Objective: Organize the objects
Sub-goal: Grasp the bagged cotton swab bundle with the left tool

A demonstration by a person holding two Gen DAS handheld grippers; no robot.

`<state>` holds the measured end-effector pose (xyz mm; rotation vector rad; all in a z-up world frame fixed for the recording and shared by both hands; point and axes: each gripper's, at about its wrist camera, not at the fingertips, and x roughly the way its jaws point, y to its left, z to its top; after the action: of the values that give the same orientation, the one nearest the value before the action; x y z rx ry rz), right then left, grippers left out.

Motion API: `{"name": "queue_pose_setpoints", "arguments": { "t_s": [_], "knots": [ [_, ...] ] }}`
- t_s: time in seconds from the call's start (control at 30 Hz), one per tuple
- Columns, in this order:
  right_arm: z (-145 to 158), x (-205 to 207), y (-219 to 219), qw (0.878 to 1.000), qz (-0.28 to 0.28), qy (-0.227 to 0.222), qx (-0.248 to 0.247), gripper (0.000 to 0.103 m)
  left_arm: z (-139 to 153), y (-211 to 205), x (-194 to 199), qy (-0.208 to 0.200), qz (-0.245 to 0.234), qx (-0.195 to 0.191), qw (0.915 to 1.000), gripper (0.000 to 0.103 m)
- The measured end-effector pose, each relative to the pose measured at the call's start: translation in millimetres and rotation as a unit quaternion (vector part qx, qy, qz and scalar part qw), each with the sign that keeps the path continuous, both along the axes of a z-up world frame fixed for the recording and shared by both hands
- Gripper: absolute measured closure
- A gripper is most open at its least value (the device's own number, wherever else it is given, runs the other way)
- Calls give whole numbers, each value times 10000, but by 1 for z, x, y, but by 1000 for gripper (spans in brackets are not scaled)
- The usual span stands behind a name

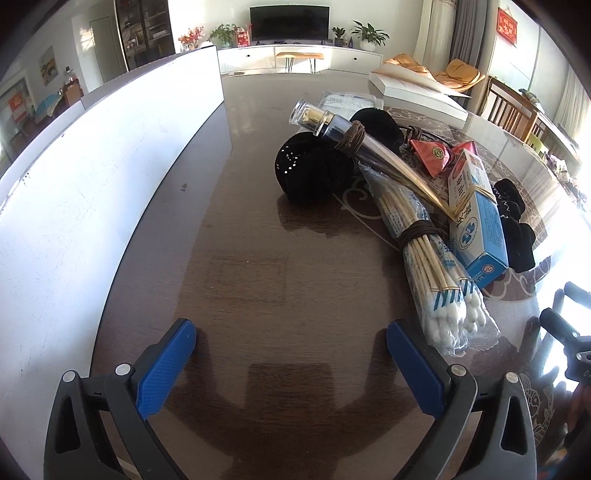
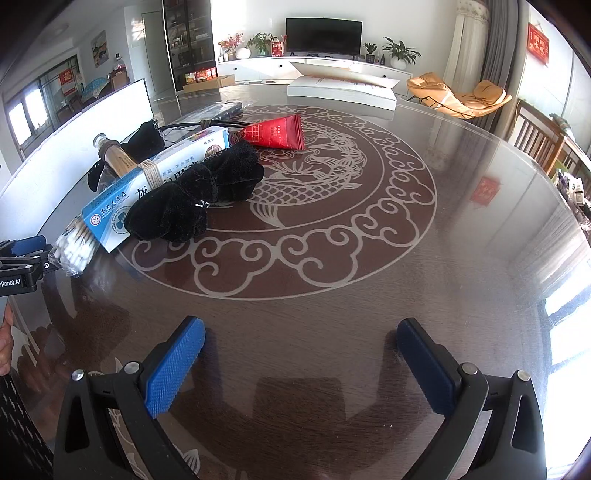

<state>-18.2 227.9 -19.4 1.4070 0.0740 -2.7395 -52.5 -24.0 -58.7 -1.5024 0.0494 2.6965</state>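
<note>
Here the left tongs (image 1: 291, 334) are spread wide over bare dark tabletop (image 1: 243, 236) with nothing between their blue pads, and the right tongs (image 2: 301, 334) are spread equally wide and equally empty above the tabletop's pale fish-and-cloud pattern. The things to organize lie heaped together, far and to the right in the left wrist view, far and to the left in the right wrist view. Nearest the left tongs, just right of the right-hand pad, is a clear packet of cotton swabs (image 1: 436, 258), bound with a dark band, its white tips pointing near. Touching its right side is a blue and white box (image 1: 476, 221) with a rubber band around it. A clear bottle with a gold cap (image 1: 332, 123) lies tilted across the heap, resting on a black velvet pouch (image 1: 310, 170). A second black velvet pouch (image 2: 195, 195) lies against the box on the side facing the right tongs. A red sachet (image 2: 277, 132) sits beyond, at the far edge of the heap. A tall white board (image 1: 92, 166) walls the left side of the tabletop. At the far side lies a flat white box (image 2: 341, 88). Beyond the tabletop stands a television (image 2: 323, 36) on a white cabinet.
</note>
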Motion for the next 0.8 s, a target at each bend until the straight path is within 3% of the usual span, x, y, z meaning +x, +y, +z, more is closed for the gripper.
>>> {"name": "queue_pose_setpoints", "arguments": {
  "t_s": [0.6, 0.67, 0.8],
  "knots": [
    [0, 0, 0, 10000, -2, -1, 0, 0, 0, -4, -2, -14, 154, 5, 9999, 0],
    [0, 0, 0, 10000, -2, -1, 0, 0, 3, -15, -3, 16, 331, 260, 9991, 0],
    [0, 0, 0, 10000, -2, -1, 0, 0, 18, -41, 5, 393, 616, 1324, 9885, 0]
  ]
}}
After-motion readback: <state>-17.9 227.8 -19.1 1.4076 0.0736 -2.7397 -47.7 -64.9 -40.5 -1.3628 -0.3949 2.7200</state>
